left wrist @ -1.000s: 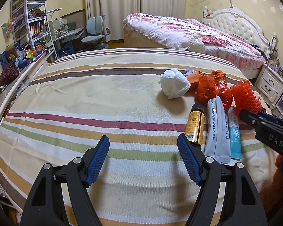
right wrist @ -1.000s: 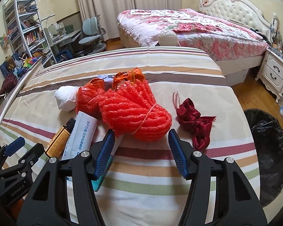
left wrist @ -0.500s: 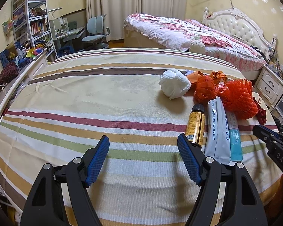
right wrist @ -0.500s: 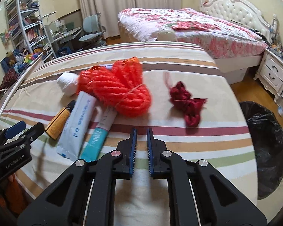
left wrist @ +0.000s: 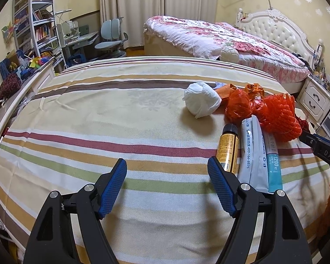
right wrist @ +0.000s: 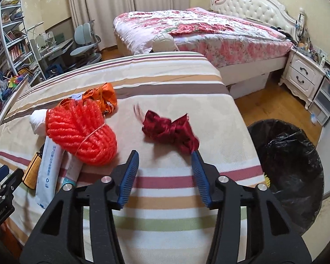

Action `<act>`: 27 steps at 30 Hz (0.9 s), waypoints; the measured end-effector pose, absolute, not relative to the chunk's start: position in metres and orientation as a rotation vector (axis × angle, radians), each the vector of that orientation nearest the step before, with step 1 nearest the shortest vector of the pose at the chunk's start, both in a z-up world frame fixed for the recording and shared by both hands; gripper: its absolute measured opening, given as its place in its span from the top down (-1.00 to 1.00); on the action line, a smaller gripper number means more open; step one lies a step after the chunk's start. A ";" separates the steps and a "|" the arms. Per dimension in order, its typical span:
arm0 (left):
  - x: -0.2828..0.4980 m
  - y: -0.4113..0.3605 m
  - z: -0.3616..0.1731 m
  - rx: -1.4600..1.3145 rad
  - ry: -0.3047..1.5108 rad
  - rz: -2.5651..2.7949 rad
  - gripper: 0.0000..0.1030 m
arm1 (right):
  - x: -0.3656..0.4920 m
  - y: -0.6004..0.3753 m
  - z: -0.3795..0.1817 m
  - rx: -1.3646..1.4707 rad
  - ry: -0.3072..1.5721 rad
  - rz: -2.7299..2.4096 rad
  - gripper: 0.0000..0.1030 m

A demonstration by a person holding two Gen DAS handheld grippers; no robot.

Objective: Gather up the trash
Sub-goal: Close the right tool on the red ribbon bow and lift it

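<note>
Approach step on dark red ribbon (right wrist: pixel 170 131), lying on striped bedspread (right wrist: pixel 165 198) beside bin (right wrist: pixel 290 165). Right gripper (right wrist: pixel 164 165) opening, empty, just short; left gripper (left wrist: pixel 167 176) spread, empty; next: advance, straddle, clamp.

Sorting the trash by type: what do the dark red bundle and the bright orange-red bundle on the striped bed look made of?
Dark red bundle: probably satin-like fabric or ribbon, from its glossy folds. Orange-red bundle: likely foam plastic netting, matte and ribbed, tied with thin string.

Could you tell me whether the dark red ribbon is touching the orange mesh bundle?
Apart. The right wrist view shows bare bedcover between the dark red ribbon and the orange mesh bundle.
</note>
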State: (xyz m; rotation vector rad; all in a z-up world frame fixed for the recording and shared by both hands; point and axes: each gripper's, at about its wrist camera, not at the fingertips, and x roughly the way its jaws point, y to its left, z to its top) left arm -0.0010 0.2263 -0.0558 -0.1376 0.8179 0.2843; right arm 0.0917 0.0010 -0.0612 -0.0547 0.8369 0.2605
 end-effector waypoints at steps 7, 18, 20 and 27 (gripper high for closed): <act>0.000 0.222 -0.055 -0.125 0.813 0.284 -0.43 | 0.107 0.003 -0.062 -0.055 0.838 0.261 -0.16; -0.003 0.223 -0.051 -0.126 0.792 0.278 -0.45 | 0.112 0.004 -0.066 -0.042 0.872 0.275 0.34; -0.002 0.222 -0.050 -0.123 0.789 0.277 -0.45 | 0.108 0.002 -0.066 -0.038 0.872 0.276 0.38; -0.002 0.216 -0.048 -0.122 0.781 0.255 -0.45 | 0.083 -0.003 -0.065 -0.043 0.870 0.283 0.39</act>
